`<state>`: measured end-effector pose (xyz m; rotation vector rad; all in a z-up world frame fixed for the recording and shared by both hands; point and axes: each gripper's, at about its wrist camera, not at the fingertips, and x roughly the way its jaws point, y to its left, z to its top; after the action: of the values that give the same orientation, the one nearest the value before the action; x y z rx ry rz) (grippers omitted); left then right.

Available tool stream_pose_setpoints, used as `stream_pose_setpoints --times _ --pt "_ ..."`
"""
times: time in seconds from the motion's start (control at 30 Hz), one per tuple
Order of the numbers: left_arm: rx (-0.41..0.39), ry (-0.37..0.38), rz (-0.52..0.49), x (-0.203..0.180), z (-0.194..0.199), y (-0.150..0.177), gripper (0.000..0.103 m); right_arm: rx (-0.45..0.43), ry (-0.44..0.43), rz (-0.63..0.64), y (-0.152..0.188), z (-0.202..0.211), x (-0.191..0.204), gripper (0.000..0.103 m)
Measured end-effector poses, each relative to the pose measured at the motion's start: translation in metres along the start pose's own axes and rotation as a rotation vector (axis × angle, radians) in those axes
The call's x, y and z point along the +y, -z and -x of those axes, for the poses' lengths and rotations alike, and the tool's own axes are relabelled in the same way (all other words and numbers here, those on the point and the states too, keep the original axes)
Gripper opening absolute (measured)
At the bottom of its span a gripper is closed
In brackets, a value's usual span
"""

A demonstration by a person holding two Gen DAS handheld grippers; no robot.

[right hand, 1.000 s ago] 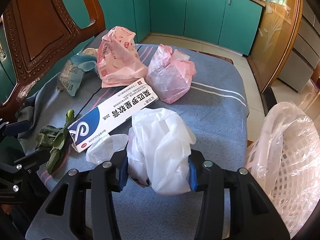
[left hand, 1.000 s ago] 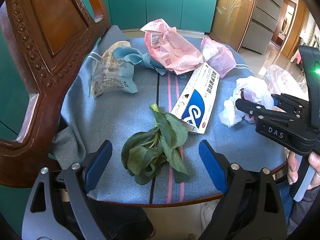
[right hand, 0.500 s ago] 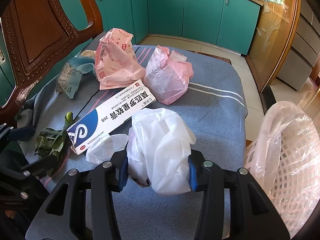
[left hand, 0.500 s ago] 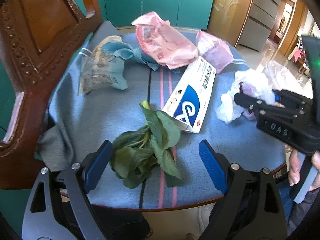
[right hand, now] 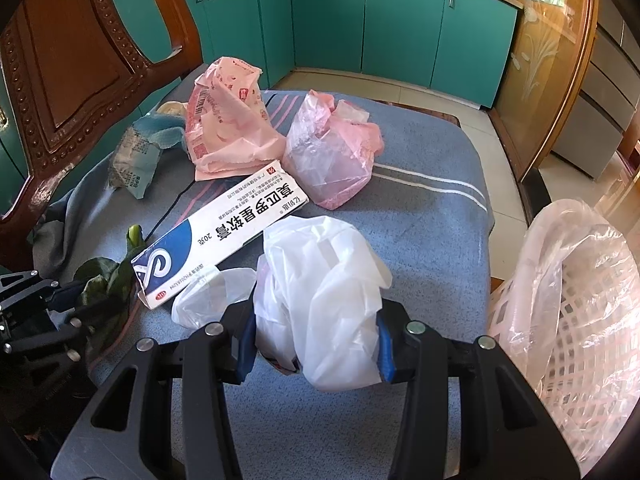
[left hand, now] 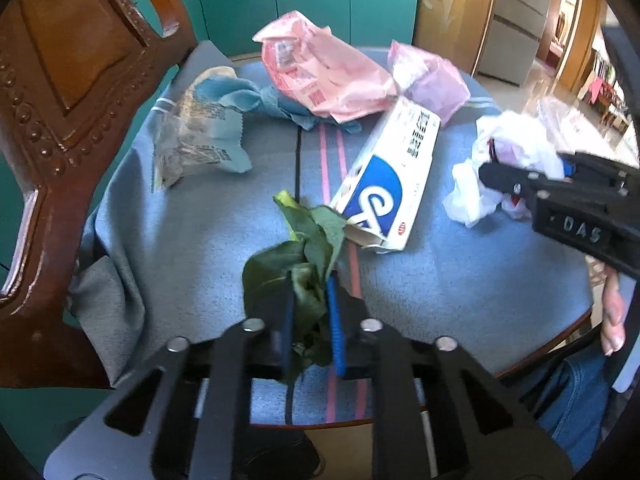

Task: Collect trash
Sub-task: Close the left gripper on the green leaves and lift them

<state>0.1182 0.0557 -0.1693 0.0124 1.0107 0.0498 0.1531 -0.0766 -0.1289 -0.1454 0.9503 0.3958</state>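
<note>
Two pink bags point(right hand: 224, 120) point(right hand: 332, 152), carton point(right hand: 224, 236) behind gripped trash.

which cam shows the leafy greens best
The left wrist view: the leafy greens sit centre frame, pinched between the left gripper pads, leaves clearly visible. The right wrist view shows them only at its left edge, dark and partly hidden behind the white and blue box.
</note>
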Motion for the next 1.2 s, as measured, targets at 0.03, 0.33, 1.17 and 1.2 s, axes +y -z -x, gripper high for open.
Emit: stream_pose_setpoints --times 0.03,0.33,1.17,1.2 --pt "-0.006 0.001 0.007 0.002 0.002 -0.001 0.013 -0.001 0.000 -0.003 0.000 0.000 -0.001 0.046" --pt "-0.027 0.025 0.079 0.022 0.007 -0.006 0.013 0.000 -0.002 -0.020 -0.001 0.002 -0.005 0.046" --pt "0.024 -0.024 0.083 0.020 -0.020 0.004 0.044 0.075 0.006 0.005 0.004 -0.015 0.003 0.059" --pt "0.022 -0.025 0.082 0.020 -0.019 0.004 0.040 0.075 0.008 0.010 0.004 -0.015 0.004 0.059"
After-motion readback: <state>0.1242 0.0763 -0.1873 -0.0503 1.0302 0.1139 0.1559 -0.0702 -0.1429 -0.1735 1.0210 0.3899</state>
